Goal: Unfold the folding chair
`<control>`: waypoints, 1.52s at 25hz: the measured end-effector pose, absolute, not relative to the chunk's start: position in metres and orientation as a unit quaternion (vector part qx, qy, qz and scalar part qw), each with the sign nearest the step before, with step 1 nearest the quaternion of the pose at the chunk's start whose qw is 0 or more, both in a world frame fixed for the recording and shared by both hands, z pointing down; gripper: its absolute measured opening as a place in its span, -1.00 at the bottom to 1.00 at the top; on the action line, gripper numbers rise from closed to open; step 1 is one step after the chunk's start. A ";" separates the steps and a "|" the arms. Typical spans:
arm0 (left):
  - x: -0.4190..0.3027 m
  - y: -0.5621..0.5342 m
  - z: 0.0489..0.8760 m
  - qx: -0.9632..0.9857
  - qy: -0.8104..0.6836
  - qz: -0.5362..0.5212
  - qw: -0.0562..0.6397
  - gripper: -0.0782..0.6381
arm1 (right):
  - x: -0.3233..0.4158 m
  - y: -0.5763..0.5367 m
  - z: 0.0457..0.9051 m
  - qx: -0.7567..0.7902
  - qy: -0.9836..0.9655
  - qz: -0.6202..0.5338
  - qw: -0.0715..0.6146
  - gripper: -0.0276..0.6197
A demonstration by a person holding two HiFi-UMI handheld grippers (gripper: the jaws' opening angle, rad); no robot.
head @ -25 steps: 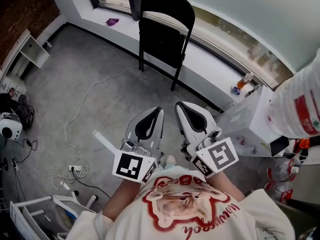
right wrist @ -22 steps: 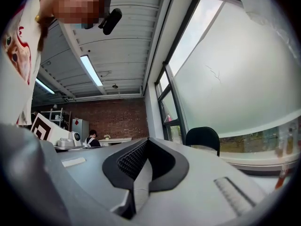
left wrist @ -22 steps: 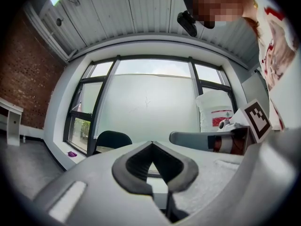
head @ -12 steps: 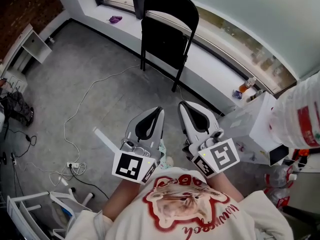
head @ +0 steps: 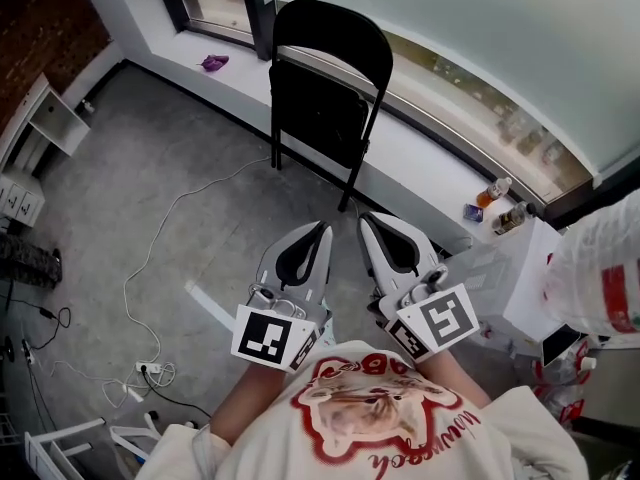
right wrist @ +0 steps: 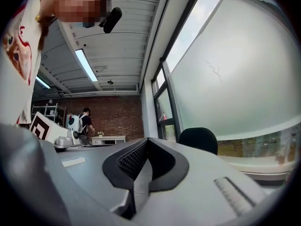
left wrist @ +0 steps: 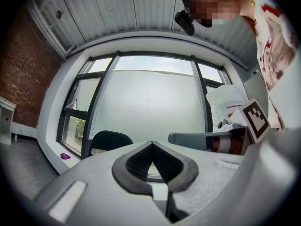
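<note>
We've neared the stiff, likely heavy black metal folding chair point(head: 322, 103), top centre; left gripper point(head: 322, 227) and right gripper point(head: 365, 219) closed, empty; grasp its backrest point(head: 335, 30).

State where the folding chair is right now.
In the head view, the folding chair stands top centre against the white window ledge, ahead of the left gripper and right gripper, touching neither.

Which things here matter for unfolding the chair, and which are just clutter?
For the job:
folding chair, folded, leaning at the window ledge
left tongs, shut, empty
right tongs, shut, empty

Lying about:
purple scrap on the ledge
white cable
power strip
bottles
</note>
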State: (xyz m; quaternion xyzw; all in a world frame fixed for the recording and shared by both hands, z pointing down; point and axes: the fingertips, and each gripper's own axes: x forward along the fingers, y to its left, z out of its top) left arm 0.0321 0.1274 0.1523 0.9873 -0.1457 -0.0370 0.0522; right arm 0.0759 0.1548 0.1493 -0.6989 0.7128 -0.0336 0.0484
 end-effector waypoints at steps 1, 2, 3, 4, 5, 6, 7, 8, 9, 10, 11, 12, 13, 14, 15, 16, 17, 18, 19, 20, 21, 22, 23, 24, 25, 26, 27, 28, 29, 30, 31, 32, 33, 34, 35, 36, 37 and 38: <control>0.041 0.115 0.154 0.988 -0.141 -0.036 0.051 -0.78 | 0.084 0.142 0.151 -0.701 0.710 -0.034 0.049 -0.84; 0.049 0.102 0.154 0.989 -0.137 -0.035 0.049 -0.78 | 0.092 0.129 0.152 -0.704 0.708 -0.035 0.048 -0.84; 0.058 0.088 0.154 0.989 -0.133 -0.035 0.049 -0.78 | 0.099 0.115 0.153 -0.706 0.706 -0.035 0.046 -0.84; 0.067 0.072 0.154 0.990 -0.129 -0.037 0.051 -0.78 | 0.107 0.100 0.154 -0.708 0.704 -0.035 0.044 -0.84; 0.077 0.056 0.153 0.990 -0.126 -0.039 0.053 -0.78 | 0.115 0.085 0.154 -0.710 0.702 -0.035 0.041 -0.84; 0.086 0.040 0.151 0.990 -0.123 -0.041 0.056 -0.78 | 0.123 0.070 0.154 -0.712 0.700 -0.035 0.039 -0.84; 0.096 0.024 0.149 0.990 -0.118 -0.042 0.059 -0.78 | 0.131 0.055 0.151 -0.715 0.697 -0.034 0.039 -0.84; 0.106 0.010 0.146 0.991 -0.113 -0.042 0.062 -0.78 | 0.140 0.042 0.148 -0.718 0.694 -0.033 0.040 -0.84; 0.115 -0.003 0.143 0.991 -0.107 -0.043 0.063 -0.78 | 0.149 0.029 0.144 -0.722 0.690 -0.031 0.042 -0.84; 0.124 -0.015 0.141 0.992 -0.101 -0.043 0.062 -0.78 | 0.157 0.016 0.141 -0.725 0.687 -0.029 0.043 -0.84; 0.131 -0.026 0.139 0.993 -0.097 -0.042 0.061 -0.78 | 0.163 0.003 0.138 -0.727 0.685 -0.029 0.044 -0.84; 0.137 -0.038 0.138 0.993 -0.094 -0.040 0.059 -0.78 | 0.169 -0.010 0.136 -0.728 0.684 -0.028 0.043 -0.84; 0.142 -0.049 0.137 0.993 -0.092 -0.038 0.059 -0.78 | 0.173 -0.022 0.136 -0.729 0.683 -0.029 0.043 -0.84; 0.147 -0.061 0.138 0.994 -0.089 -0.035 0.060 -0.78 | 0.178 -0.034 0.137 -0.731 0.681 -0.030 0.042 -0.84; 0.151 -0.072 0.140 0.994 -0.088 -0.031 0.062 -0.78 | 0.182 -0.044 0.138 -0.733 0.678 -0.032 0.041 -0.84; 0.156 -0.082 0.143 0.994 -0.087 -0.028 0.065 -0.78 | 0.187 -0.052 0.141 -0.736 0.675 -0.035 0.039 -0.84; 0.160 -0.092 0.146 0.994 -0.086 -0.026 0.068 -0.78 | 0.191 -0.060 0.144 -0.740 0.670 -0.037 0.039 -0.84; 0.164 -0.101 0.150 0.993 -0.086 -0.023 0.072 -0.78 | 0.195 -0.067 0.145 -0.744 0.666 -0.038 0.039 -0.84; 0.167 -0.109 0.154 0.993 -0.087 -0.020 0.078 -0.78 | 0.198 -0.073 0.146 -0.747 0.663 -0.039 0.041 -0.84; 0.170 -0.115 0.159 0.992 -0.087 -0.017 0.086 -0.78 | 0.200 -0.077 0.148 -0.749 0.660 -0.041 0.042 -0.84; 0.173 -0.119 0.163 0.991 -0.088 -0.013 0.096 -0.78 | 0.203 -0.081 0.151 -0.750 0.658 -0.045 0.042 -0.84; 0.177 -0.122 0.168 0.991 -0.087 -0.010 0.104 -0.78 | 0.206 -0.083 0.154 -0.751 0.657 -0.049 0.041 -0.84; 0.181 -0.123 0.173 0.990 -0.087 -0.006 0.109 -0.78 | 0.210 -0.086 0.158 -0.752 0.656 -0.052 0.040 -0.84; 0.185 -0.125 0.177 0.990 -0.088 -0.001 0.110 -0.78 | 0.216 -0.089 0.162 -0.752 0.655 -0.055 0.040 -0.84; 0.189 -0.127 0.181 0.990 -0.089 0.003 0.110 -0.78 | 0.221 -0.092 0.165 -0.753 0.654 -0.057 0.040 -0.84; 0.192 -0.130 0.183 0.990 -0.090 0.006 0.111 -0.78 | 0.227 -0.094 0.167 -0.754 0.653 -0.058 0.041 -0.84; 0.194 -0.132 0.183 0.989 -0.092 0.007 0.113 -0.78 | 0.231 -0.096 0.170 -0.755 0.652 -0.059 0.040 -0.84; 0.195 -0.133 0.184 0.989 -0.094 0.007 0.115 -0.78 | 0.235 -0.097 0.171 -0.756 0.651 -0.060 0.039 -0.84; 0.196 -0.135 0.184 0.989 -0.096 0.008 0.116 -0.78 | 0.236 -0.097 0.173 -0.756 0.651 -0.062 0.037 -0.84; 0.197 -0.137 0.185 0.988 -0.099 0.008 0.116 -0.78 | 0.238 -0.098 0.174 -0.756 0.651 -0.063 0.036 -0.84; 0.199 -0.140 0.186 0.988 -0.102 0.008 0.116 -0.78 | 0.239 -0.100 0.173 -0.756 0.651 -0.063 0.036 -0.84; 0.202 -0.142 0.187 0.988 -0.104 0.010 0.117 -0.78 | 0.241 -0.102 0.173 -0.756 0.651 -0.062 0.036 -0.84; 0.206 -0.144 0.190 0.987 -0.104 0.013 0.119 -0.78 | 0.243 -0.103 0.174 -0.756 0.650 -0.062 0.035 -0.84; 0.209 -0.145 0.193 0.987 -0.104 0.017 0.122 -0.78 | 0.246 -0.103 0.176 -0.757 0.649 -0.064 0.035 -0.84; 0.213 -0.145 0.196 0.987 -0.104 0.021 0.124 -0.78 | 0.250 -0.102 0.178 -0.759 0.647 -0.067 0.037 -0.84; 0.217 -0.144 0.198 0.986 -0.103 0.024 0.125 -0.78 | 0.254 -0.102 0.180 -0.761 0.644 -0.070 0.039 -0.84; 0.222 -0.144 0.202 0.986 -0.104 0.029 0.126 -0.78 | 0.260 -0.102 0.183 -0.763 0.642 -0.072 0.039 -0.84; 0.227 -0.144 0.206 0.986 -0.105 0.034 0.126 -0.78 | 0.266 -0.101 0.188 -0.764 0.639 -0.075 0.037 -0.84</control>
